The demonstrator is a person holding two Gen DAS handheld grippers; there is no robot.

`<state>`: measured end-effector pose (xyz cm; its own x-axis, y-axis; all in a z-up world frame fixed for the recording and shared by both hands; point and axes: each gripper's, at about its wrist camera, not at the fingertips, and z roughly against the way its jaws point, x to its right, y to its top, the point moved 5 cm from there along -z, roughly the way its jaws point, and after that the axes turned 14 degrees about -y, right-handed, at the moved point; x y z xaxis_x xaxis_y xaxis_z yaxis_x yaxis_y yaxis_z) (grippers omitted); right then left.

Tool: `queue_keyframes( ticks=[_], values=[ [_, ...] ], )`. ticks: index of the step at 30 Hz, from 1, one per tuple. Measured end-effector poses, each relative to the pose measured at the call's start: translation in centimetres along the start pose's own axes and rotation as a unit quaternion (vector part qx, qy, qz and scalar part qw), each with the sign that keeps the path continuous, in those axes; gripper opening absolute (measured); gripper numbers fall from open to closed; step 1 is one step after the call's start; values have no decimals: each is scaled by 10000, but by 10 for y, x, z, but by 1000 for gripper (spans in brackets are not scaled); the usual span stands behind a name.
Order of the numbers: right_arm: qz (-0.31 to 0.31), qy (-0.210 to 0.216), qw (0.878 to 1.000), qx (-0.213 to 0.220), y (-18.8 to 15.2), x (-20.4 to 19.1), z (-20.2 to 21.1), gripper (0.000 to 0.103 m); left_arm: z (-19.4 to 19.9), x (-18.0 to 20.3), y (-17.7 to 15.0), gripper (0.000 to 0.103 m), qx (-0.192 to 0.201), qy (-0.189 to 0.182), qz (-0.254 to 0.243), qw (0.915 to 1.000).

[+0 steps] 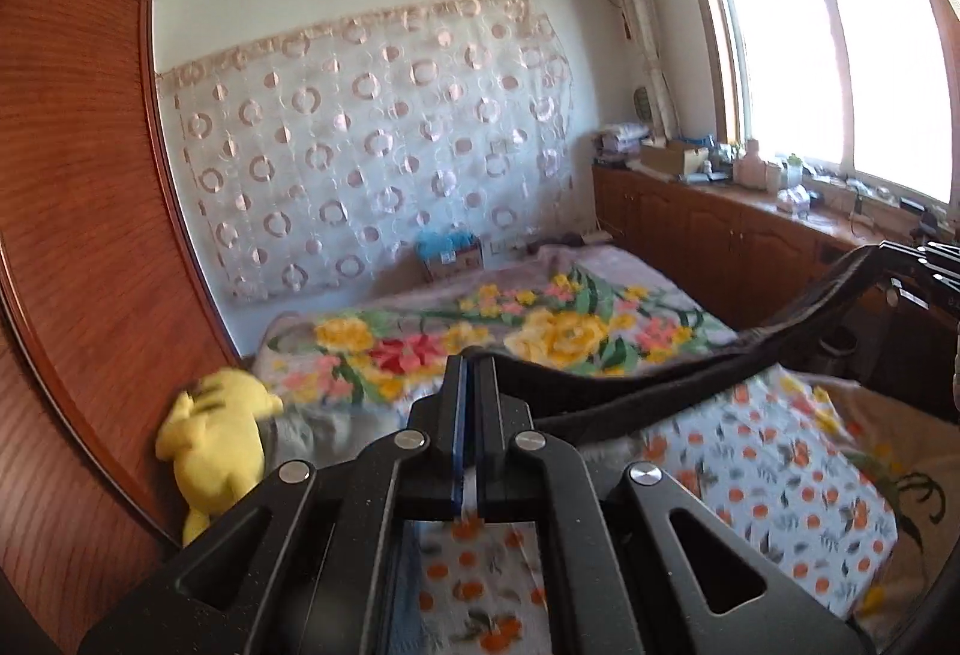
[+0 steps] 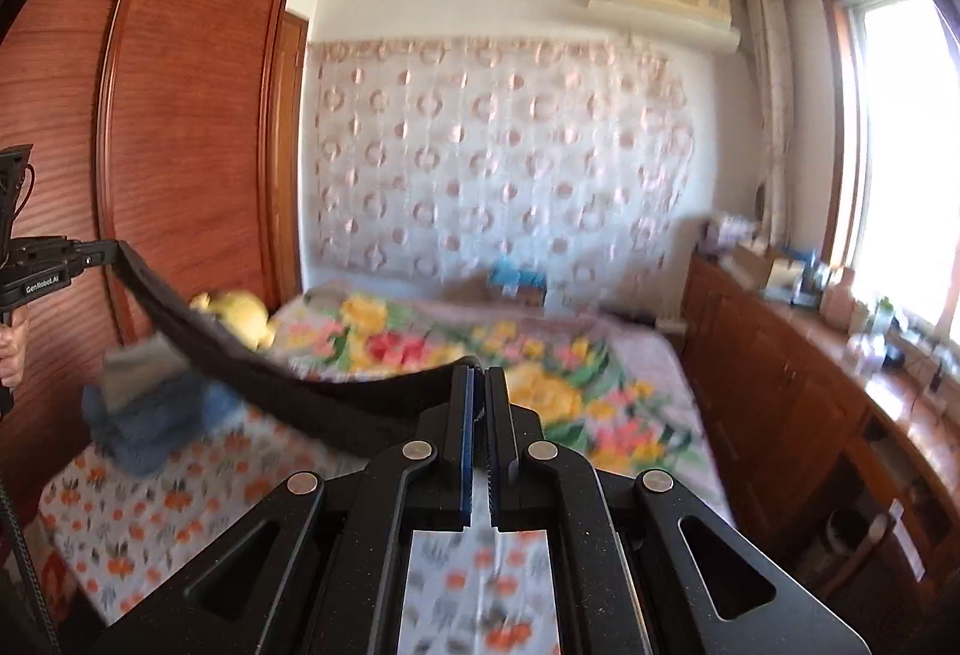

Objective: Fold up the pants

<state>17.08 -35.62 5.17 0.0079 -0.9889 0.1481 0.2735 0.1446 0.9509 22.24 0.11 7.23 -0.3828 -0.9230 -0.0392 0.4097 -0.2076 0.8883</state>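
The left gripper (image 1: 471, 364) and right gripper (image 2: 480, 376) are each pinching an end of the black pants (image 1: 750, 343), jaws pressed together on the cloth. The pants are hanging stretched between them above the bed (image 1: 600, 319).

Bed (image 1: 630, 265), floral blanket (image 1: 540, 331), orange-print sheet (image 1: 780, 475), yellow plush (image 1: 216, 439)

Black pants (image 1: 690, 385), orange-fruit white sheet (image 1: 780, 475), yellow plush toy (image 1: 216, 445), floral blanket (image 1: 480, 331).

wardrobe (image 2: 180, 115) close left, bed (image 1: 600, 295) seemingly open
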Motion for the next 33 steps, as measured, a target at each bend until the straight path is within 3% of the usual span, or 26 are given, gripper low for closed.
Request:
queue_keyframes(
  ticks=[6,10,14,19,33],
  values=[
    [-11,267,9899,-1393,-153,-16,-16,3,-35,25,-128,3,-967,-166,187,9950],
    [-131,318,9817,-1874,-209,-23,-20,3,-55,35,-186,3,-1468,-230,417,9880],
    [-251,290,9791,-1999,-223,-18,-19,3,-61,37,-206,3,-1603,-221,577,9851],
    [-359,249,9776,-2061,-223,-10,-19,3,-59,40,-206,3,-1573,-223,647,9852],
    [-351,477,9791,-1948,-210,-43,-31,6,-58,34,-229,3,-1706,-394,696,9821]
  ],
)
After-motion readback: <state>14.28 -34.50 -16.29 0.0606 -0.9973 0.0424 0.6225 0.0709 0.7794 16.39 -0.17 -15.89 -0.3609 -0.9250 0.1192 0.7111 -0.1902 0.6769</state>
